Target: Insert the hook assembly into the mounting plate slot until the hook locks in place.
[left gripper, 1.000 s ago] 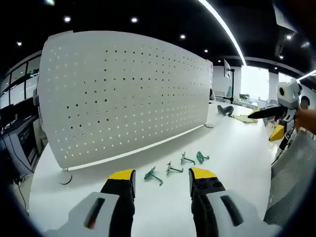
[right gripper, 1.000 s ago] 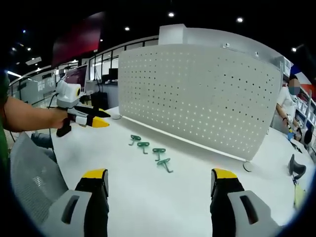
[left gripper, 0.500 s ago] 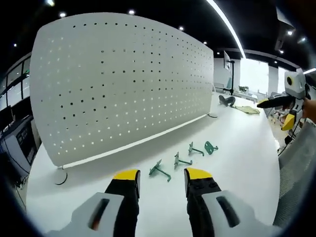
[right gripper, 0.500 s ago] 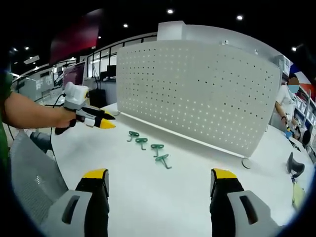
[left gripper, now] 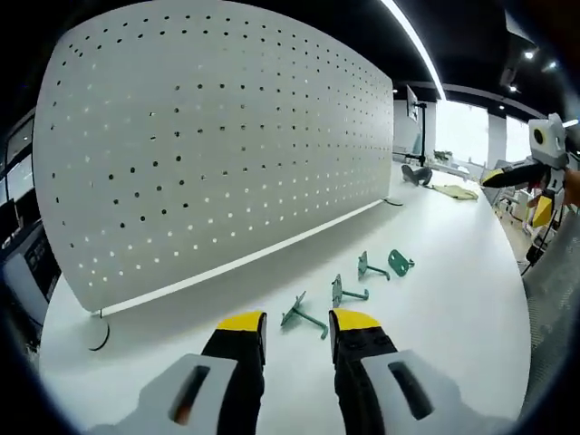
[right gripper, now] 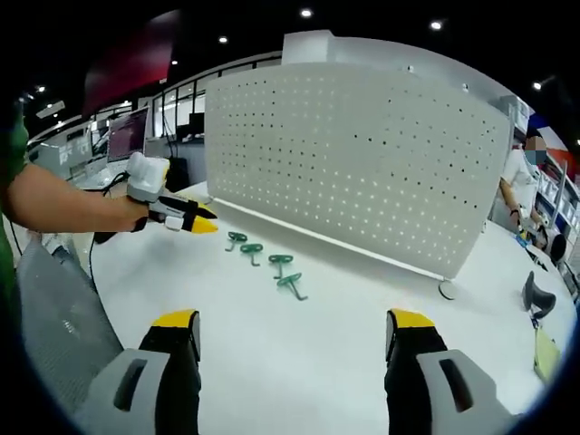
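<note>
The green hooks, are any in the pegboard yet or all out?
All out: the four green hooks lie loose on the white table, in front of the pegboard.

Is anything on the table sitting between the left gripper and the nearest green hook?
Nothing visible does. In the left gripper view the left gripper points at the nearest hook, with only bare white table between them. The other three hooks lie beyond it, and the pegboard stands farther back.

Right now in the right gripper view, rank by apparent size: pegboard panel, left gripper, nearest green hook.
1. White pegboard panel, by far the largest.
2. Left gripper, held in a hand at the view's left.
3. Nearest green hook, smallest, lying on the white table.
</note>
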A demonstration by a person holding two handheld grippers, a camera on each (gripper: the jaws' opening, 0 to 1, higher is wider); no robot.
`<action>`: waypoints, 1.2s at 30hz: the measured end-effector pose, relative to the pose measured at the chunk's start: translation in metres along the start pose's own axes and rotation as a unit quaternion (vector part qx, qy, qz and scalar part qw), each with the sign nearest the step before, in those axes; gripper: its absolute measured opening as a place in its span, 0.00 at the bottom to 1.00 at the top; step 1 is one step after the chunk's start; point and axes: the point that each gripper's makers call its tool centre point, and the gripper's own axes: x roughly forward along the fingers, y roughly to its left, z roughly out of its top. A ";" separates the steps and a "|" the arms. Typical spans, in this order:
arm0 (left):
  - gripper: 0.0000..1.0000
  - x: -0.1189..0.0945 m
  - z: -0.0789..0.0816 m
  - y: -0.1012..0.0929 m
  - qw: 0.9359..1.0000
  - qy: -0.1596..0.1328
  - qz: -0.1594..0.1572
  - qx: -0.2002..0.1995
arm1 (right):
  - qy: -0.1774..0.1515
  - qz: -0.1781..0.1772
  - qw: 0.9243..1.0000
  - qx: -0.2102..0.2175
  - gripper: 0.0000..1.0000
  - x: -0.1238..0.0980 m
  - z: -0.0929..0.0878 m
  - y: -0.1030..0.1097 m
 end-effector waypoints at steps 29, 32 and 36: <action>0.13 0.035 -0.022 0.006 0.999 0.023 -0.020 0.023 | 0.022 -0.012 1.000 -0.002 0.84 0.005 -0.006 -0.009; 0.12 0.037 -0.022 0.006 0.999 0.023 -0.021 0.023 | 0.024 -0.013 1.000 -0.002 0.84 0.005 -0.007 -0.011; 0.10 0.039 -0.023 0.005 0.999 0.023 -0.022 0.023 | 0.028 -0.015 0.999 -0.002 0.84 0.006 -0.009 -0.012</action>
